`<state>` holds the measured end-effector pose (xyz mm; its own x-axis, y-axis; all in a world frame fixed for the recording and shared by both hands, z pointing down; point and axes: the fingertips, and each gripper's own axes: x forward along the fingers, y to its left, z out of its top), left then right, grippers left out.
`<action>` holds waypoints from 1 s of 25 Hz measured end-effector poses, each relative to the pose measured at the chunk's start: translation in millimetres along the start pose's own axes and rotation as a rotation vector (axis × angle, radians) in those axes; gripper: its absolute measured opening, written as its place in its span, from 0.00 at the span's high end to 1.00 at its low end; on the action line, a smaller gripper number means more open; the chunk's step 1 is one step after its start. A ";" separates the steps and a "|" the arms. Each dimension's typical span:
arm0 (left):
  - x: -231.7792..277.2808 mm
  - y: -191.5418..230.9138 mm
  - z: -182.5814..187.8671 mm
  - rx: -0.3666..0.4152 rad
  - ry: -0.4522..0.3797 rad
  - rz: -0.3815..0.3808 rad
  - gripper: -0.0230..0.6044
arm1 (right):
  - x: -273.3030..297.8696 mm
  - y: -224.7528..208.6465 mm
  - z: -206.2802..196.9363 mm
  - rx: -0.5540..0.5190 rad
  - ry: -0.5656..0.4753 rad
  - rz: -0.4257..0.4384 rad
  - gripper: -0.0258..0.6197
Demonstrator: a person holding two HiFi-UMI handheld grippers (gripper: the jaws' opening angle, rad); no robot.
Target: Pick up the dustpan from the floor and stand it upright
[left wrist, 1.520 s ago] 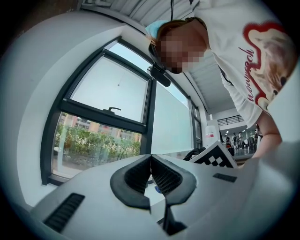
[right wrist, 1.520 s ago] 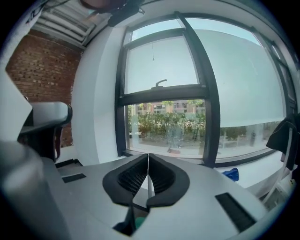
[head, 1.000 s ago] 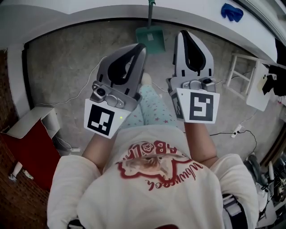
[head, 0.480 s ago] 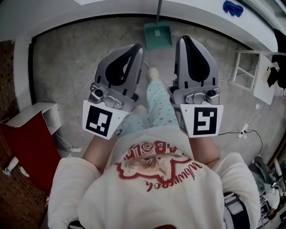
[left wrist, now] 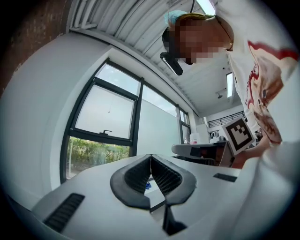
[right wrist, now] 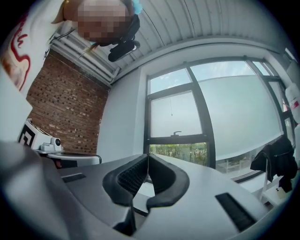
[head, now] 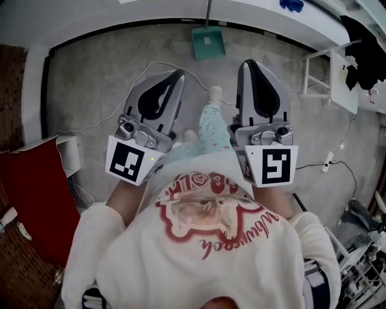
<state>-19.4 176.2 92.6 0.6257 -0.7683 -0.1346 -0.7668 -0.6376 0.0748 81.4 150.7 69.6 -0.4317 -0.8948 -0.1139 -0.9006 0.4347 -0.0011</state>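
The green dustpan [head: 208, 42] is on the grey floor at the top of the head view, by the white wall, its long handle [head: 208, 12] rising against that wall. Both grippers are held level in front of the person's chest, well back from it. My left gripper [head: 175, 74] is shut, with nothing between its pads [left wrist: 140, 174]. The right gripper [head: 251, 63] is also shut and empty, its tips meeting [right wrist: 147, 157]. Neither gripper view shows the dustpan; both look at windows and wall.
A red board [head: 30, 193] leans at the left beside a brick wall. A white stool frame [head: 329, 69] with dark cloth stands at the right. Thin cables [head: 102, 124] and a power strip [head: 329, 160] lie on the floor. The person's patterned leg [head: 205, 130] is between the grippers.
The dustpan has shrunk and slid toward the top of the head view as the person backed away. Both grippers stayed shut in front of the chest and travelled with the person.
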 end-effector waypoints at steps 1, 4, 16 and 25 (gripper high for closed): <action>-7.2 -8.7 6.4 -0.008 -0.004 -0.012 0.93 | -13.2 2.0 9.0 -0.009 0.001 -0.005 0.92; -21.6 -35.5 24.0 -0.029 -0.019 -0.047 0.93 | -49.1 3.5 29.0 -0.043 0.010 -0.013 0.92; -43.9 -114.0 53.5 -0.033 -0.094 -0.088 0.93 | -122.6 10.6 51.4 -0.004 -0.028 0.013 0.92; -88.1 -214.2 46.1 0.013 -0.065 -0.014 0.93 | -220.0 8.8 78.6 0.043 -0.096 0.139 0.92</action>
<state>83.1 383.0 42.9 0.6258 -0.7540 -0.1996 -0.7602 -0.6469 0.0601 172.4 359.3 16.6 -0.5430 -0.8128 -0.2108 -0.8288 0.5592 -0.0214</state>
